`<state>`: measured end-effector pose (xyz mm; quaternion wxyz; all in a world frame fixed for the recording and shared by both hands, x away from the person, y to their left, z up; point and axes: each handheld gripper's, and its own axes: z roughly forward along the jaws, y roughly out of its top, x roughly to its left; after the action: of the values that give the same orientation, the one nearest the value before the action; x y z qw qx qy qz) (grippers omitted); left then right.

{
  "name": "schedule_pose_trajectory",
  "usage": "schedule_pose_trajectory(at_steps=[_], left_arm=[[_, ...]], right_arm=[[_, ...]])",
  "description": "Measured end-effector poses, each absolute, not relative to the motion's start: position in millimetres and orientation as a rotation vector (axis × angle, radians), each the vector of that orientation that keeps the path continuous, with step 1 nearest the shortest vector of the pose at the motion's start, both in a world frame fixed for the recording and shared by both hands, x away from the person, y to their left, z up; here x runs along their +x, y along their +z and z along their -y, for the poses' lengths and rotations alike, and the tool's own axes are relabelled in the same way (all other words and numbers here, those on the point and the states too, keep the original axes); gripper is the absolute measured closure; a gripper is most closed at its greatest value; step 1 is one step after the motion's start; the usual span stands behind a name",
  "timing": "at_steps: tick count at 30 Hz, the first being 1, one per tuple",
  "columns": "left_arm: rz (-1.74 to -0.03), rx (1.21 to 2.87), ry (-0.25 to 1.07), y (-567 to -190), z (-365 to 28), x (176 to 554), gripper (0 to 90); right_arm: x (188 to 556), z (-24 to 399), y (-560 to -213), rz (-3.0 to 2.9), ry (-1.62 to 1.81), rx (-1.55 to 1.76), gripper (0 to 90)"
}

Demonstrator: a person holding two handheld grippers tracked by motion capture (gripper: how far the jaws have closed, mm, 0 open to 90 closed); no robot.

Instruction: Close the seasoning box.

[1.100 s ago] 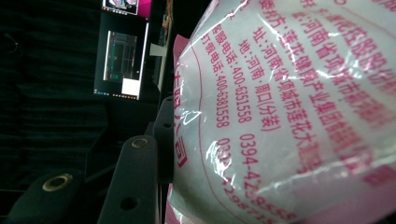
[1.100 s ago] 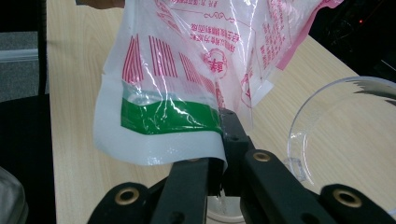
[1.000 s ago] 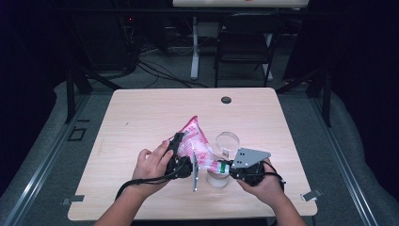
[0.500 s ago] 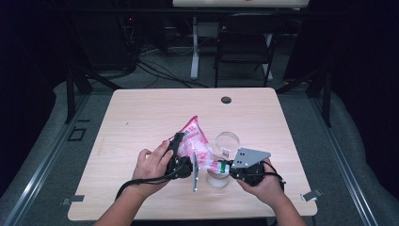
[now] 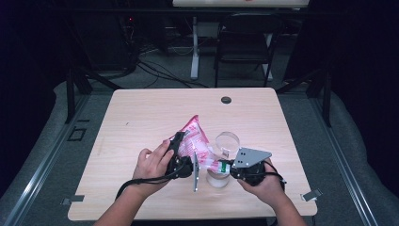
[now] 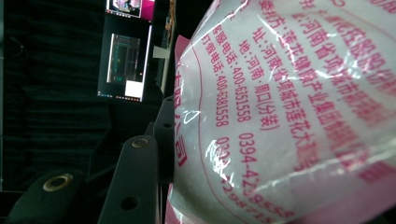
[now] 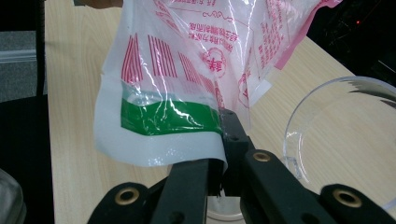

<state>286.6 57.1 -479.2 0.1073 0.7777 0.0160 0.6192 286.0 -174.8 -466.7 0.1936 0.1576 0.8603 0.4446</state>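
Both grippers grip one plastic bag (image 5: 196,143), lower centre of the high view above the bench (image 5: 141,117). My left gripper (image 5: 181,157) clamps its bulging body; my right gripper (image 7: 223,140) pinches the green-striped corner. Clear glass jar (image 5: 227,143) sits just right.

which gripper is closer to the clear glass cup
Right. The right gripper pinches the bag by its green edge directly beside the clear glass cup. The left gripper grips the bag's other side, with the bag between it and the cup.
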Motion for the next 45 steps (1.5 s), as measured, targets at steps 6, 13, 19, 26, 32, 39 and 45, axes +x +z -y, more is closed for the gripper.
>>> schedule_pose_trajectory(at_steps=[6,13,19,26,32,39,45], left_arm=[[-0.044,2.288,1.827,-478.4,-56.7,286.6,61.7],[-0.040,2.290,1.835,-477.4,-55.5,286.4,61.7],[-0.030,2.288,1.838,-476.4,-54.7,286.6,61.8],[-0.023,2.285,1.840,-476.7,-53.8,286.9,61.8],[-0.020,2.284,1.843,-477.0,-53.4,286.9,61.8],[-0.015,2.287,1.844,-477.0,-53.1,287.1,61.8],[-0.012,2.288,1.847,-476.6,-52.7,287.3,61.8]], right_arm=[[286.0,175.1,-466.7,-2.411,1.253,0.444,90.0],[286.3,175.9,-466.6,-2.410,1.252,0.444,90.0],[286.4,176.5,-466.6,-2.409,1.249,0.449,90.0],[287.1,177.3,-467.3,-2.414,1.245,0.450,89.9],[287.5,177.0,-468.4,-2.413,1.245,0.451,90.0],[287.5,177.1,-468.5,-2.416,1.235,0.451,89.9],[287.8,177.0,-468.9,-2.416,1.237,0.451,89.9]])
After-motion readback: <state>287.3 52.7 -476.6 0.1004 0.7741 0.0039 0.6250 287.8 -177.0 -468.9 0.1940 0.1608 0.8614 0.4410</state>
